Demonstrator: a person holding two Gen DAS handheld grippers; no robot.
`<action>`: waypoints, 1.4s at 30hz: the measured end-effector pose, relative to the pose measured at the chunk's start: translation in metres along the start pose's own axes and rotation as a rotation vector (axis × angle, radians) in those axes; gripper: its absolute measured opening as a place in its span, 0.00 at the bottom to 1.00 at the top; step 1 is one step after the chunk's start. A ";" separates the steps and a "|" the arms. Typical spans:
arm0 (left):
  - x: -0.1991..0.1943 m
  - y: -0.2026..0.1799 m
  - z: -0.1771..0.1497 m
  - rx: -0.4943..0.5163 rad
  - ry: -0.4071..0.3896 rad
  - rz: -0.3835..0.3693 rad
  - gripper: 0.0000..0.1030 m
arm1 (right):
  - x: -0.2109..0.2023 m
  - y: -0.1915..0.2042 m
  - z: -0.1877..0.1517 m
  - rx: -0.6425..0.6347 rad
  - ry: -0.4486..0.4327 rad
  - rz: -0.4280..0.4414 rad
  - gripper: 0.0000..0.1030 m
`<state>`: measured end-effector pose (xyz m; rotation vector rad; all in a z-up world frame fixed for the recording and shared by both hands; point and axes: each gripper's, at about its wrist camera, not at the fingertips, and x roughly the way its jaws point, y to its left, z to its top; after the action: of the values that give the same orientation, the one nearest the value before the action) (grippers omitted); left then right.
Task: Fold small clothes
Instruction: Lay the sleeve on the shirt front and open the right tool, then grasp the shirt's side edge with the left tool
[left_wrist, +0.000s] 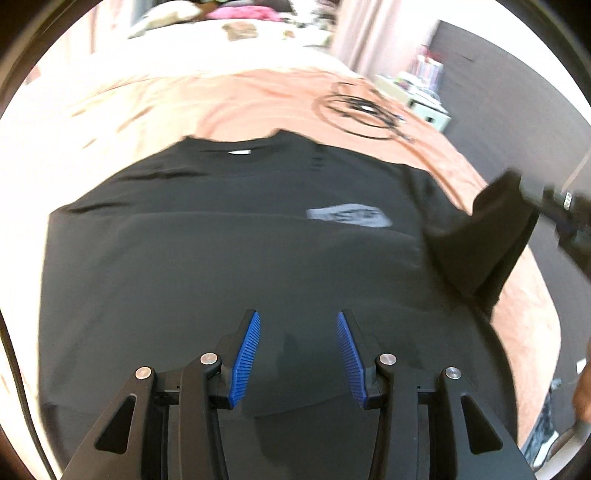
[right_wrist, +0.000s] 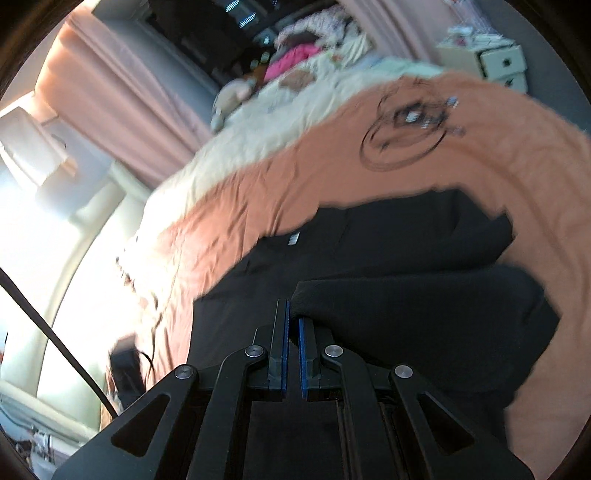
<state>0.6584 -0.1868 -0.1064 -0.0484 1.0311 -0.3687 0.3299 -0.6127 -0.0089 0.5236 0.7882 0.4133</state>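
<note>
A black T-shirt (left_wrist: 221, 258) is shown spread on an orange bedsheet (left_wrist: 240, 99), its sleeve (right_wrist: 369, 299) pinched and lifted between the closed fingers of the right gripper (right_wrist: 292, 314), while the left gripper (left_wrist: 298, 321) is held half open and empty above the shirt.

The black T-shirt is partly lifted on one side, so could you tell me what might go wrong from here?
1. The right gripper pinches only a small edge of the black T-shirt; the lifted sleeve may slip out mid-fold.
2. The left gripper hangs open above the cloth and pins nothing, so the shirt could drag across the orange bedspread and wrinkle.
3. The coiled black cable lies beyond the collar and might snag a shifting shirt.
</note>
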 end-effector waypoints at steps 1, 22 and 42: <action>-0.004 0.008 -0.003 -0.009 0.002 0.009 0.43 | 0.008 0.003 -0.002 -0.002 0.024 0.003 0.02; -0.018 -0.062 0.001 0.083 -0.017 -0.052 0.48 | -0.113 -0.181 -0.008 0.033 0.005 -0.224 0.71; 0.079 -0.213 -0.011 0.282 0.069 -0.174 0.66 | -0.161 -0.293 -0.010 0.127 -0.031 -0.385 0.70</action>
<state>0.6260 -0.4103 -0.1327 0.1293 1.0373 -0.6756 0.2645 -0.9288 -0.0964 0.4813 0.8672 -0.0011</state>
